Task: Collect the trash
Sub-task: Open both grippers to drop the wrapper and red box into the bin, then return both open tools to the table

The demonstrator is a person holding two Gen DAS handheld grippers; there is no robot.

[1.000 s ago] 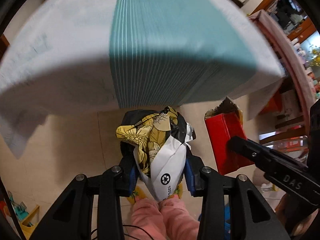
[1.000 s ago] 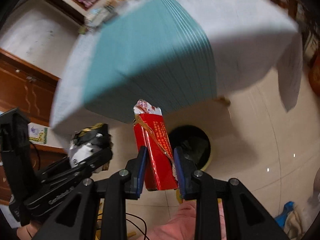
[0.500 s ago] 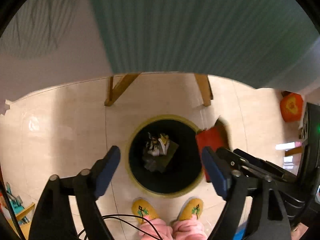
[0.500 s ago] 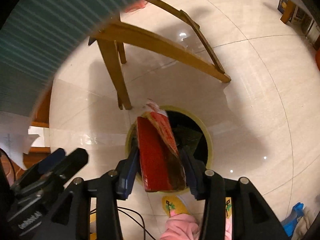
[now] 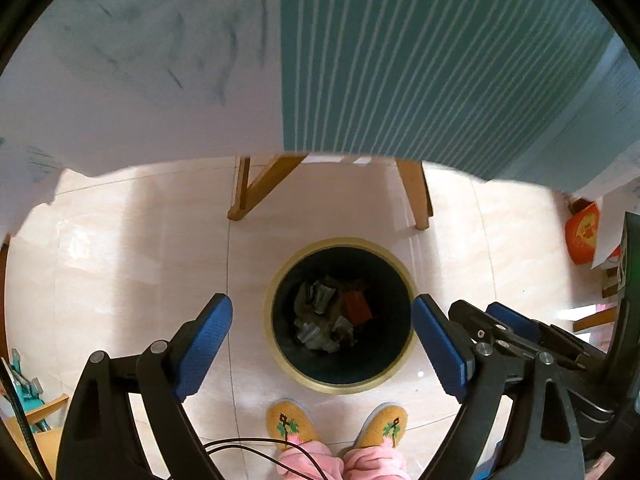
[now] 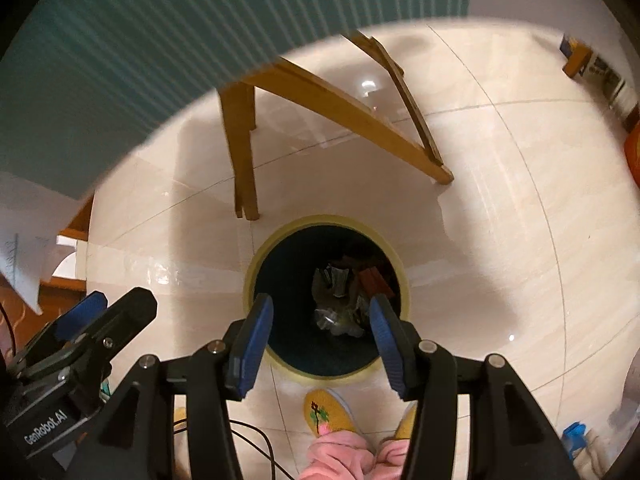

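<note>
- Left wrist view looks almost straight down at the bin, a round dark bucket with a pale yellow rim, standing on the shiny tile floor.
- Above the bin in this view hangs the edge of the counter, covered by a teal striped cloth next to a white one. Its wooden legs stand just behind the bin.
- Below the bin, close to its rim, are the person's two yellow slippers and pink trouser cuffs.
- The left gripper is over the bin. Its jaws are opening, already spread very wide, with nothing between the blue pads.
- The right gripper is over the bin too. Its jaws are opening, about half spread, and nothing is between them either.
- The trash lies at the bottom of the bin: crumpled wrappers, grey and dull in the shade, all in a heap.
- Beside the wrappers, also at the bottom of the bin, lies a red packet.
- I think the wrappers are very light, soft and crinkly. They squash flat, so pinch a bunched-up fold, not a loose corner.
- The red packet looks like thin card or foil, light and a bit stiffer. Its flat sides look best to squeeze. It may be slippery.
- Nothing here looks breakable.
- No other trash shows on the floor near the bin.
</note>
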